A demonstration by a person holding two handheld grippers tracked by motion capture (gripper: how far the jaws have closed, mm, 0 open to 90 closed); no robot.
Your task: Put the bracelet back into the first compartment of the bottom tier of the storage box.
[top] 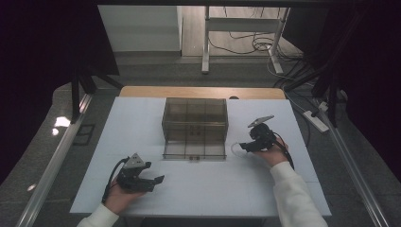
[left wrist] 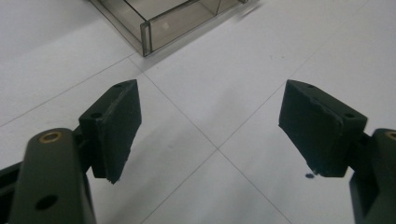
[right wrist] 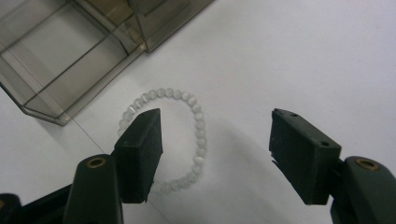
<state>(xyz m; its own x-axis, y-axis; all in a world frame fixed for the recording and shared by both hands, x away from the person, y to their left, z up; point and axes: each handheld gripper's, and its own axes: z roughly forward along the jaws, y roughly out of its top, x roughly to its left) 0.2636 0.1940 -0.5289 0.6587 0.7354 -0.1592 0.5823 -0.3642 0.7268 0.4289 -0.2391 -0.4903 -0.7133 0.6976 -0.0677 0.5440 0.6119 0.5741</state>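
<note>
- The right hand-held gripper [right wrist: 215,135], jaws wide and empty, hides part of the bead bracelet [right wrist: 196,135] lying on the white surface [right wrist: 303,56] beside the clear box [right wrist: 70,51].
- From above the bracelet [top: 235,148] is a faint loop.
- The left hand-held gripper [left wrist: 210,126] gapes, empty.

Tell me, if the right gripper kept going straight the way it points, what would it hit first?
Most likely the bead bracelet. The right gripper hangs open above it, one jaw over the ring of beads, with the white table beneath. The clear box lies off to the side, probably out of line.
</note>
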